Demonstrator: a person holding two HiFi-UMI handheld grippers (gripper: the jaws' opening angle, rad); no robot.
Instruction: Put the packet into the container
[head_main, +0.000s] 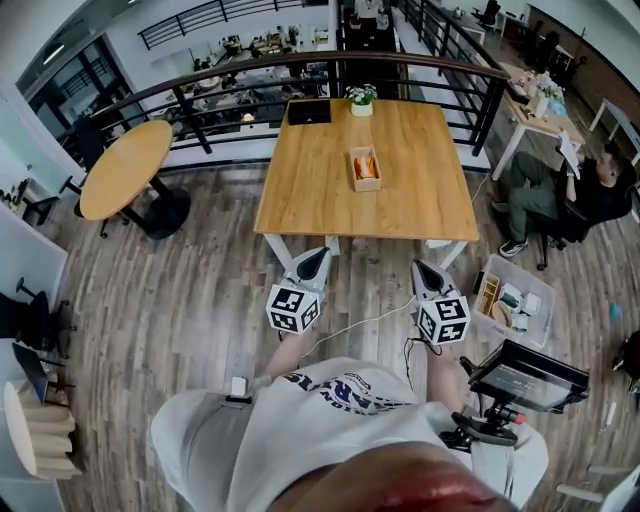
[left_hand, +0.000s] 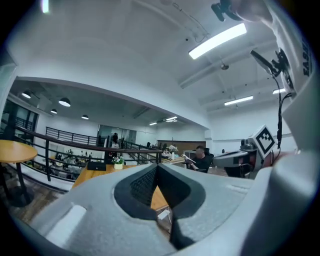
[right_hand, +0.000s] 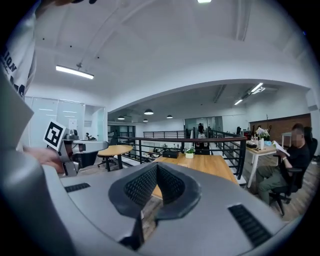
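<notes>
A small open container stands near the middle of the square wooden table. An orange packet lies inside it. Both grippers hang over the floor just short of the table's near edge, well away from the container. My left gripper is shut with nothing between its jaws, and its tips meet in the left gripper view. My right gripper is also shut and empty, its tips together in the right gripper view. Both point toward the table.
A potted plant and a black flat object sit at the table's far edge, with a railing behind. A round table stands left. A seated person and a floor bin are right.
</notes>
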